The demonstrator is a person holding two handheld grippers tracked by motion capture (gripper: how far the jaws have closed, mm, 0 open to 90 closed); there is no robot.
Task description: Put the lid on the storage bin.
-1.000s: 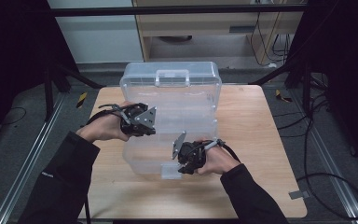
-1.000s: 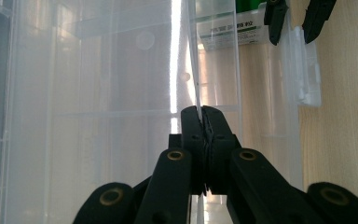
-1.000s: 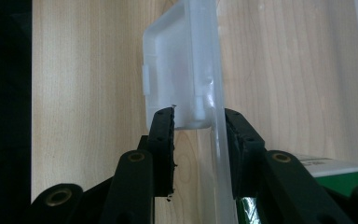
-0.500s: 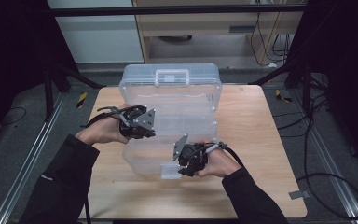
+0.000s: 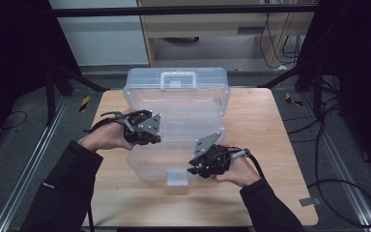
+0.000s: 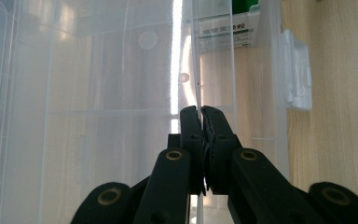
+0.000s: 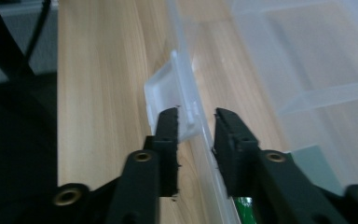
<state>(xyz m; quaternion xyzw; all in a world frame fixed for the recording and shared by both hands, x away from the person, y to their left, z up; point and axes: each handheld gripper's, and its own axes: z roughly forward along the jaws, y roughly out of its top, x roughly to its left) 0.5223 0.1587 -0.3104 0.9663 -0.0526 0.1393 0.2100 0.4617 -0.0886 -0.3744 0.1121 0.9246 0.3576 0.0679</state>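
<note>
A clear plastic storage box (image 5: 147,169) lies open on the wooden table, its lid (image 5: 176,94) with a handle standing up at the back. My left gripper (image 5: 150,133) is at the box's left side. In the left gripper view its jaws (image 6: 201,116) are shut on a thin clear wall (image 6: 198,70) of the box. My right gripper (image 5: 196,169) is at the front wall, just right of the white latch (image 5: 177,177). Its jaws (image 7: 196,122) have just been closing and straddle the front rim (image 7: 182,28) beside the latch (image 7: 165,86), with a gap still showing.
A green and white label (image 6: 223,35) lies inside the box near the latch side. Bare table (image 5: 270,145) stretches to the right of the box. Cables and metal rails run along the dark floor (image 5: 348,159) around the table.
My right hand has shifted a little at the box's front and its jaws have drawn closer around the rim. The left hand has stayed put.
</note>
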